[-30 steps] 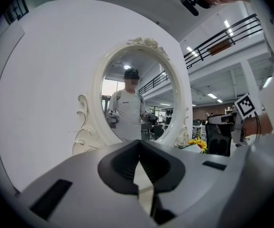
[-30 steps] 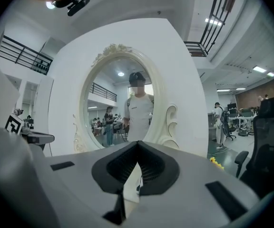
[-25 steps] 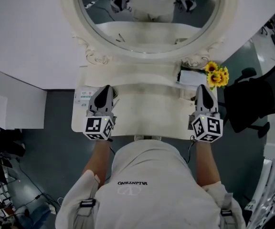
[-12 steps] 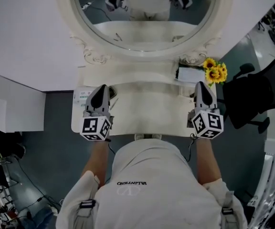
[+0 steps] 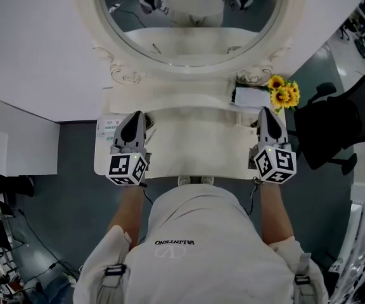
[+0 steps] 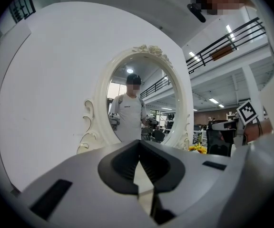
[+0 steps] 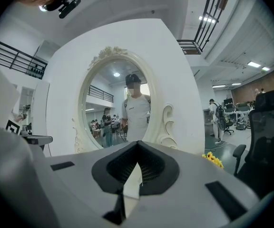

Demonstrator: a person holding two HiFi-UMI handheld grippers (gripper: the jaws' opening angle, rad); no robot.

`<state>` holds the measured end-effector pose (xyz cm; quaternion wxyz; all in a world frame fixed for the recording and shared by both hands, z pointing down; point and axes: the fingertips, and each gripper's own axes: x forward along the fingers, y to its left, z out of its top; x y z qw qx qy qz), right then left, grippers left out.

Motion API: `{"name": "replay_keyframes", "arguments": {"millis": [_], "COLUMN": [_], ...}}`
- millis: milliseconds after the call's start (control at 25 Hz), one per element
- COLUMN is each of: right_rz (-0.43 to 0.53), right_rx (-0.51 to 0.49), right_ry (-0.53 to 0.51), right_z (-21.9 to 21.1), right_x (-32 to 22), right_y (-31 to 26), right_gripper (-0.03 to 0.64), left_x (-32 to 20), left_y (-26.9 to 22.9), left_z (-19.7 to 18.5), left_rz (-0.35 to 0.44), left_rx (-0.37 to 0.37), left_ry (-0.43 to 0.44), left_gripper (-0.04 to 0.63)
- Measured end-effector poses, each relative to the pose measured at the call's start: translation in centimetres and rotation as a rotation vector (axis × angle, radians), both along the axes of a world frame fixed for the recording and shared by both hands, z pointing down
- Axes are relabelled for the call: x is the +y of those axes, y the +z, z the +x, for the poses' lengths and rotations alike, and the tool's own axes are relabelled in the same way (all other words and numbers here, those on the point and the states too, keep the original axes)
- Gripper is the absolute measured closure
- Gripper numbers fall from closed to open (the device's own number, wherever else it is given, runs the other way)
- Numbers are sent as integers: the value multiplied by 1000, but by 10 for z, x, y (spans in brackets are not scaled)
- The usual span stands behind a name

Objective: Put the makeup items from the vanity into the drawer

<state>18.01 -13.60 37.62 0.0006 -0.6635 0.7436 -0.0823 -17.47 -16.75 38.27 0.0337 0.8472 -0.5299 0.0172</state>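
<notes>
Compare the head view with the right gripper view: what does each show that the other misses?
Head view only: the vanity top and the white box by the sunflowers. Right gripper view only: that the right claw is shut and empty, the mirror's carved crest, people at desks. Both: the oval mirror, those sunflowers, the black chair.

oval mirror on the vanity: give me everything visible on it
The oval mirror stands upright at the back of the vanity, in front of a white wall panel. Its thick frame looks cream-painted, with carved scrollwork at the crest and at both lower sides. The glass reflects the person in a white shirt. Yellow sunflowers sit by its lower right.
</notes>
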Motion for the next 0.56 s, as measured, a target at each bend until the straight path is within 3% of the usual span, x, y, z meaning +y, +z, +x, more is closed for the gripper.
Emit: {"name": "replay_keyframes", "arguments": {"millis": [560], "right_rz": [-5], "right_rx": [5], "right_ry": [6], "right_z": [-1], "right_x": [5], "right_y": [3], "right_gripper": [607], "left_x": [4], "left_y": [11], "left_z": [11], "left_rz": [-23], "left_rx": [14], "left_ry": [25], "left_gripper": [594]}}
